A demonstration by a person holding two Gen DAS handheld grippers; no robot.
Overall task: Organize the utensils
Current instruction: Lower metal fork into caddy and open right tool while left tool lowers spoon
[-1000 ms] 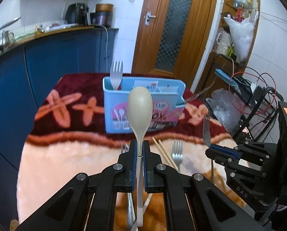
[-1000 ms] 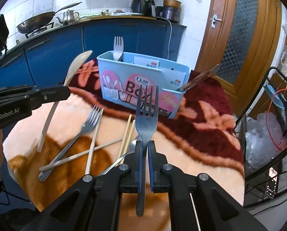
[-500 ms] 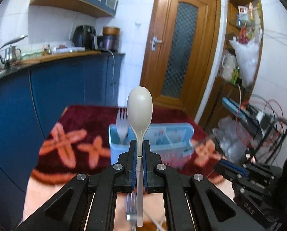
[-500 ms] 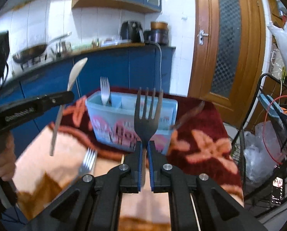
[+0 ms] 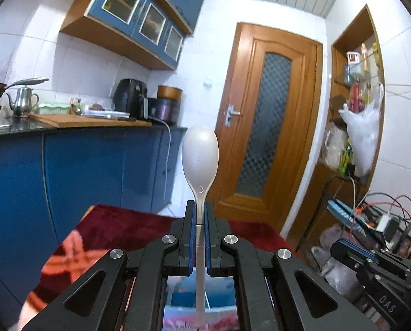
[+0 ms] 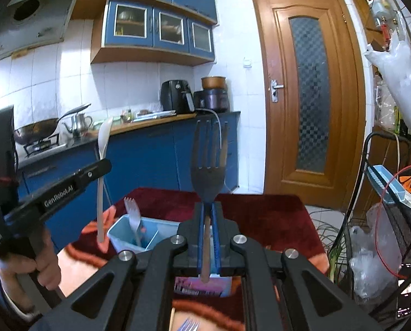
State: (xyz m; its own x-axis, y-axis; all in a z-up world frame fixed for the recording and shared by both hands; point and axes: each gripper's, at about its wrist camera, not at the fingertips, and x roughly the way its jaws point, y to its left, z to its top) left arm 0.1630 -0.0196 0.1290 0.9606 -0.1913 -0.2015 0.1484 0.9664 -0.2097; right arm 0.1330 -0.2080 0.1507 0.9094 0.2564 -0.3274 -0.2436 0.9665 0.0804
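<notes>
My left gripper is shut on a beige spoon, held upright with the bowl up; its handle hangs down over the light blue utensil box seen between the gripper arms. In the right wrist view the left gripper holds the spoon just left of the box, handle tip level with its rim. My right gripper is shut on a metal fork, tines up, above the box. A fork stands in the box's left compartment.
The box sits on a red and cream blanket on the table. Another fork lies on the blanket below my right gripper. Blue kitchen cabinets stand left, a wooden door behind, a wire rack with cables right.
Both grippers have risen and tilted upward, moving in over the utensil box. The table with loose utensils has dropped mostly out of sight. Both still hold their utensils.
</notes>
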